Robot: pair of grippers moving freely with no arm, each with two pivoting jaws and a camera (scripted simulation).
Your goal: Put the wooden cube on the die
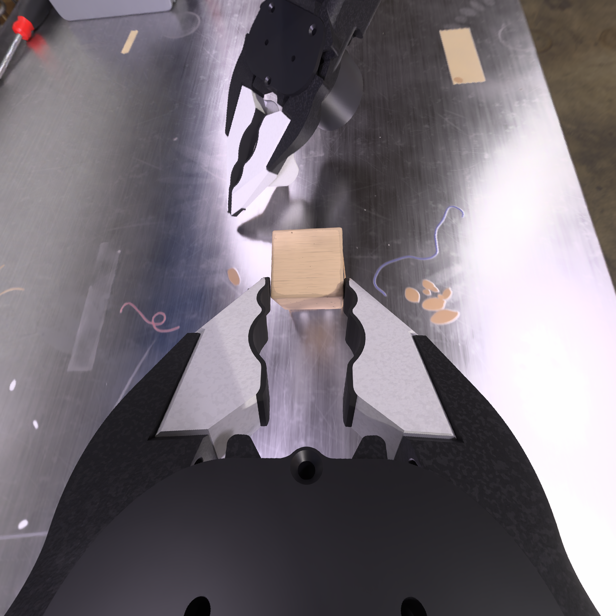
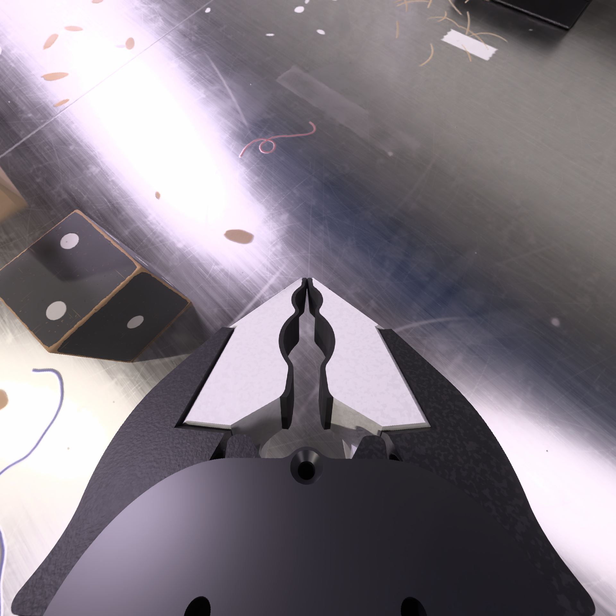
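Observation:
My left gripper (image 1: 306, 285) is shut on the wooden cube (image 1: 306, 263), with the fingertips on its two sides. The cube is held off the metal table (image 1: 133, 200). The die does not show in the left wrist view. In the right wrist view the black die (image 2: 83, 290) with white pips sits on the table to the left of my right gripper (image 2: 306, 280). A shadow lies across its top face. A tan corner (image 2: 6, 196) shows at the left edge beyond the die. My right gripper is shut and empty; it also shows in the left wrist view (image 1: 237, 208), just beyond the cube.
Loose scraps lie on the table: tan flakes (image 1: 433, 303), a blue thread (image 1: 430, 246) and a pink thread (image 1: 150, 320). A tan tape strip (image 1: 461, 56) lies at the far right. A red-capped tool (image 1: 21, 28) and a grey box (image 1: 113, 8) sit at the far left. The table edge (image 1: 566, 140) runs along the right.

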